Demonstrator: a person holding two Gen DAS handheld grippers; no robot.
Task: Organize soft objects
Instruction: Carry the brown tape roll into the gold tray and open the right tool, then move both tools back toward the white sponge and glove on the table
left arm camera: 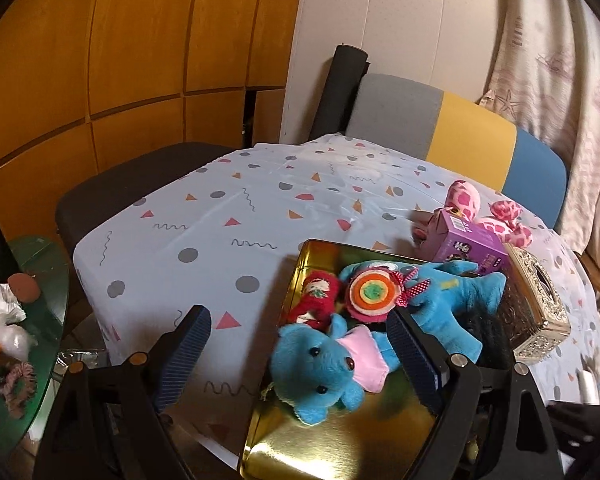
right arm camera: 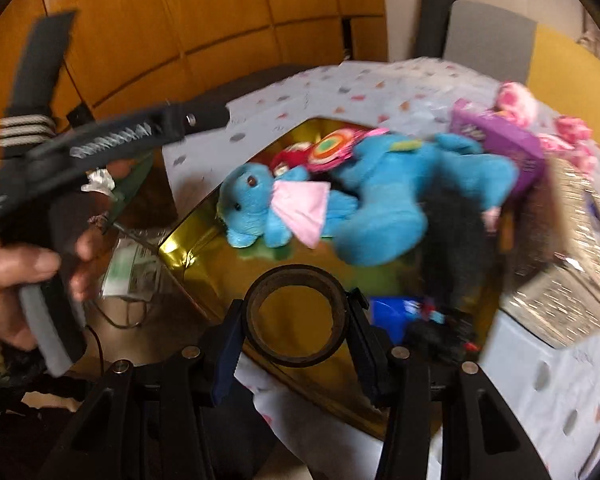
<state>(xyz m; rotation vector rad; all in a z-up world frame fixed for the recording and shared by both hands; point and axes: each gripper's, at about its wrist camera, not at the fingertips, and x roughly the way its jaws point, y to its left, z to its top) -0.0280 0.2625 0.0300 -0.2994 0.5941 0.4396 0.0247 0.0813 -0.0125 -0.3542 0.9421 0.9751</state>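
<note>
My right gripper (right arm camera: 296,332) clamps a dark tape roll (right arm camera: 296,316) above the gold tin (right arm camera: 204,276); my left gripper (left arm camera: 296,364) gapes wide, empty. Blur suggests speed: I judge the roll may slip and strike the blue plush (right arm camera: 260,208) piled inside.

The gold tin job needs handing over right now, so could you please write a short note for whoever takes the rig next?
Left tongs: open, empty, over the near edge of the gold tin.
Right tongs: shut on a brown tape roll, above the tin's near end.
Done: small blue bear, big blue plush, red doll and felt lollipop lie in the tin.
Left: the pink spotted plush lies on the table behind the purple box; the tape roll is not yet set down.
</note>
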